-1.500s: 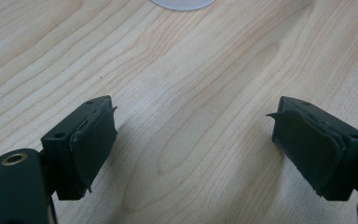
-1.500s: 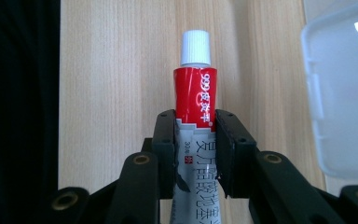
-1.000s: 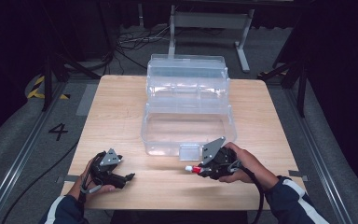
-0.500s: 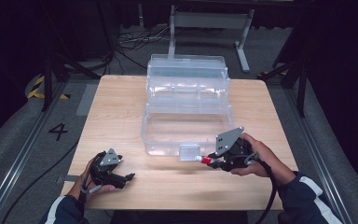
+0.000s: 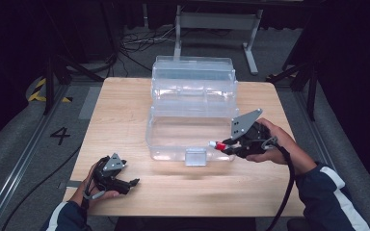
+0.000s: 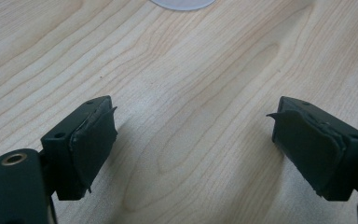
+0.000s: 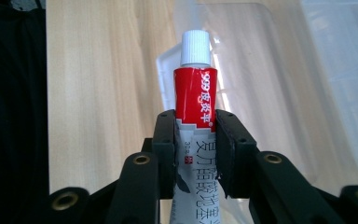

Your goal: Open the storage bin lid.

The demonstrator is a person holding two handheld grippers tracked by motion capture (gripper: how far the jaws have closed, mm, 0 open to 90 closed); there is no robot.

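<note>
Raised since before, right gripper (image 5: pixel 221 146) clamps the tube (image 7: pixel 195 100), cap over box (image 5: pixel 192 139).

Tube (image 7: pixel 193 121) lower end: cut off by the bottom edge, sides covered by the jaws.
Tube print: small characters, unreadable.
Clear box (image 6: pixel 182 3): cropped to a sliver at the top edge.

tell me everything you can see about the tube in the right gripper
The tube is a small squeeze tube with a ribbed white screw cap, a red band with white print below it, and a white lower body carrying dark printed characters. Its cap is on. The right gripper clamps it across the body, a black pad pressed on each side, cap end pointing away from the hand. In the high view it hangs over the front edge of the clear plastic box, above the wooden table.
</note>
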